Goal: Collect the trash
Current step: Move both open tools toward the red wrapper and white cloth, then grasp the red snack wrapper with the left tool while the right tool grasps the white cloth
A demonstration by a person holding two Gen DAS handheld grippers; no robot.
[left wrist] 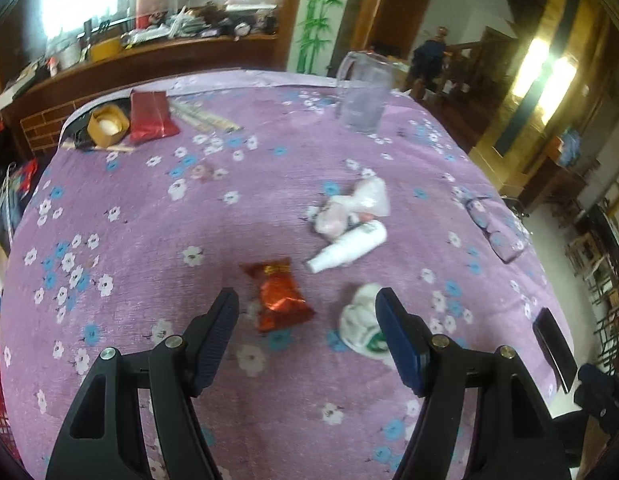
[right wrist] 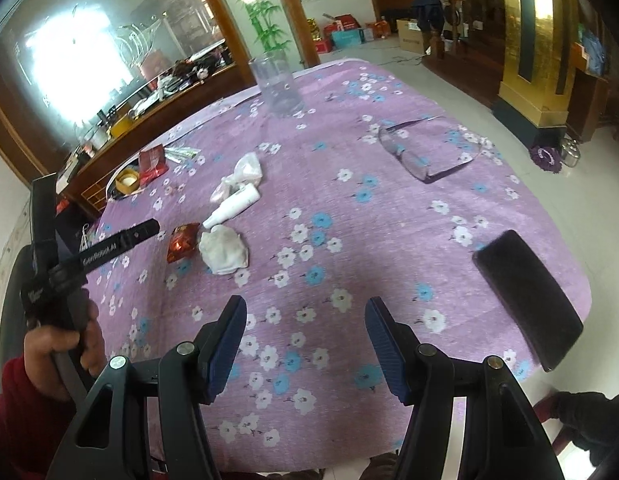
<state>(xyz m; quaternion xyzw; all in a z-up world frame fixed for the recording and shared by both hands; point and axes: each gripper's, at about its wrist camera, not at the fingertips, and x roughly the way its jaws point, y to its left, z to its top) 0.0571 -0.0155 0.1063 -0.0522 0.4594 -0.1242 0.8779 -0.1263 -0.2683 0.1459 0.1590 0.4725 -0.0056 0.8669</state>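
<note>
A red foil snack wrapper (left wrist: 279,295) lies on the purple flowered tablecloth (left wrist: 149,240), just ahead of my open, empty left gripper (left wrist: 305,304). A crumpled white tissue (left wrist: 361,320) lies beside the right finger. Beyond are a small white bottle (left wrist: 349,247) on its side and a crumpled clear plastic bag (left wrist: 355,204). In the right wrist view the wrapper (right wrist: 182,242), tissue (right wrist: 223,251), bottle (right wrist: 233,205) and bag (right wrist: 240,174) lie far ahead to the left. My right gripper (right wrist: 305,312) is open and empty over bare cloth. The left gripper (right wrist: 109,250) shows at the left.
A clear plastic pitcher (left wrist: 363,94) stands at the far side. Glasses (right wrist: 425,152) and a black phone (right wrist: 527,298) lie at the right. A red packet (left wrist: 151,116), a yellow cup (left wrist: 107,125) and sticks lie at the far left. A cluttered wooden counter stands beyond.
</note>
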